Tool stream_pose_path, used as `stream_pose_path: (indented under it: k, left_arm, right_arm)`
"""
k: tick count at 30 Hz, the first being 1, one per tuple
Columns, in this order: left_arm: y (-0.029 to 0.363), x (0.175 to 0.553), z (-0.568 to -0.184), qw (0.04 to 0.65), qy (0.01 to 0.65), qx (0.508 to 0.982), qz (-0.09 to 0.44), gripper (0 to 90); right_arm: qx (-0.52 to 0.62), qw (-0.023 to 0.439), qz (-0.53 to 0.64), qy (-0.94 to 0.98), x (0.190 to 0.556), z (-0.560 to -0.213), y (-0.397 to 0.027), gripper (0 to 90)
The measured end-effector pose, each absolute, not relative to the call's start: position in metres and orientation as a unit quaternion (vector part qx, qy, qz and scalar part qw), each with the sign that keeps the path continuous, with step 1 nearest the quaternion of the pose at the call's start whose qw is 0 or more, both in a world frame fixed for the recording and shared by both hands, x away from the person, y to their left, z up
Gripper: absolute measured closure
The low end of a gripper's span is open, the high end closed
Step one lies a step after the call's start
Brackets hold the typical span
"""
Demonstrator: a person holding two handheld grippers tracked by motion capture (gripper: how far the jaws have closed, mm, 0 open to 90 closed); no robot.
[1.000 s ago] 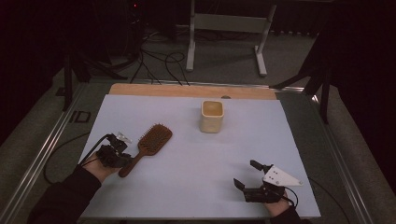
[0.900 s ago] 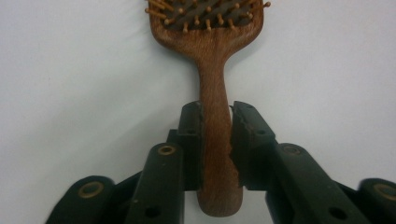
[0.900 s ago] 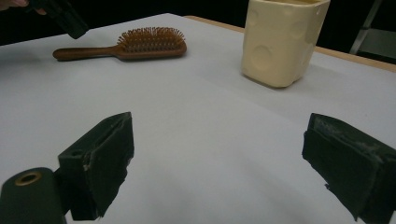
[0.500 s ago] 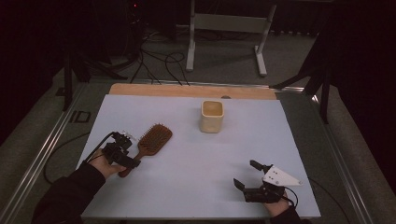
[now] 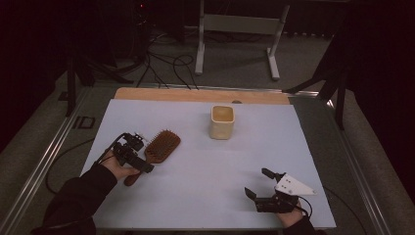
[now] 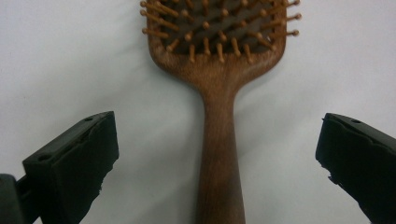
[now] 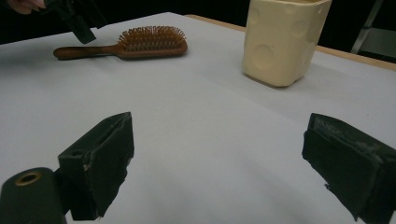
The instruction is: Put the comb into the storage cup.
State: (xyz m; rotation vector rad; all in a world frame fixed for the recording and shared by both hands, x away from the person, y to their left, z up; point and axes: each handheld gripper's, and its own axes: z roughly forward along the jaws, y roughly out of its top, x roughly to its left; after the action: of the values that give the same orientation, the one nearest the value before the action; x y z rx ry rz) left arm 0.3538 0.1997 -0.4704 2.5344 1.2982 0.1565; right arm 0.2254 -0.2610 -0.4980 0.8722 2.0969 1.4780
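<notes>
Hovering over the wooden hairbrush handle now: left gripper has shifted onto it, fingers spread either side, no contact. Right gripper unchanged, released, well right of brush; cream cup beyond.

A dim lab: white-covered table on metal rails, floor cables, equipment stand.

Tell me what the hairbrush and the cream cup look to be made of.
Hairbrush: wood, by the brown grain along its handle, satin rather than glossy; the round-tipped pins look wooden too. Cup: probably matte plastic or ceramic, given its smooth cream walls with round dimples; the look leaves it open.
</notes>
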Motion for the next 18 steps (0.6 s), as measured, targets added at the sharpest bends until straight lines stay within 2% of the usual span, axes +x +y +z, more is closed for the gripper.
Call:
stream_pose_path:
  k: [8,12,18]
  left_arm:
    - [0.197,0.363,-0.474,0.133,0.451,0.882,0.038,3.1]
    - [0.195,0.366,-0.477,0.132,0.448,0.884,0.026,10.9]
    - [0.194,0.369,-0.484,0.128,0.453,0.882,0.011,27.8]
  right_arm:
    - [0.315,0.213,0.532,0.757,0.226,-0.498,-0.261,9.0]
    - [0.315,0.213,0.532,0.756,0.225,-0.498,-0.261,9.0]
    - [0.316,0.213,0.533,0.756,0.225,-0.498,-0.261,9.0]
